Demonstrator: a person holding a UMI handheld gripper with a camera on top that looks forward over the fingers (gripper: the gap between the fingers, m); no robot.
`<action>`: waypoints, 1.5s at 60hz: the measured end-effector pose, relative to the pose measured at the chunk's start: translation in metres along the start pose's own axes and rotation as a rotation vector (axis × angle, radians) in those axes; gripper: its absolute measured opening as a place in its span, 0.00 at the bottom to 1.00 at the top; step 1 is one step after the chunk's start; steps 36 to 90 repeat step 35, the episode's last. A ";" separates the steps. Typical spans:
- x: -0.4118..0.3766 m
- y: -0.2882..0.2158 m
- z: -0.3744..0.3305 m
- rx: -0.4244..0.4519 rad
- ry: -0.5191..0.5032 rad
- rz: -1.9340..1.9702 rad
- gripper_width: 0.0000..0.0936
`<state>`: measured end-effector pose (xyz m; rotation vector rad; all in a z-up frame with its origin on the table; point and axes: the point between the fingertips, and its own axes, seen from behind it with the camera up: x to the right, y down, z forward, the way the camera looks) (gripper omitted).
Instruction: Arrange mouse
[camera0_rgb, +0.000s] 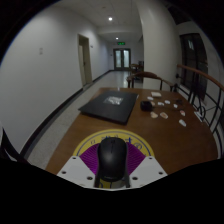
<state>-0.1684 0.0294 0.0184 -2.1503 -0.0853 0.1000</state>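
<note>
Gripper (111, 172) low over the near end of a wooden tabletop (75, 135), camera looking down a long corridor with doors at the far end.

Mouse (112, 158): black, sits right between the 2 jaws, nose pointing away from the camera. Purple pads (90, 160) show on either side of it, tight against its flanks with no clear gap visible. Judged as jaws pinching the mouse. Cannot tell whether the mouse rests on the tabletop or is lifted slightly off it; a yellow arc of the gripper housing hides the contact line.

Ahead of the jaws: dark mouse mat (110, 104), rectangular, lying flat near the middle of the tabletop, angled a little. Nothing on it. Well apart from the mouse.

To the right of the mat: a scatter of small white paper scraps (165, 108), several pieces, too small to read.

Far end: another piece of furniture (145, 80) beyond the tabletop, detail unclear.

Progress, as a judgement: the grasp looks made, the placing not. The mouse is in hand at the near edge, the mat bare. Likely remaining: carry forward, set the mouse on or beside the mat, squared up, then release. Roughly the first half done.
</note>
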 end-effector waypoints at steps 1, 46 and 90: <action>0.000 0.005 0.004 -0.008 0.005 0.000 0.36; 0.025 0.022 -0.074 0.005 -0.218 -0.118 0.91; 0.025 0.022 -0.074 0.005 -0.218 -0.118 0.91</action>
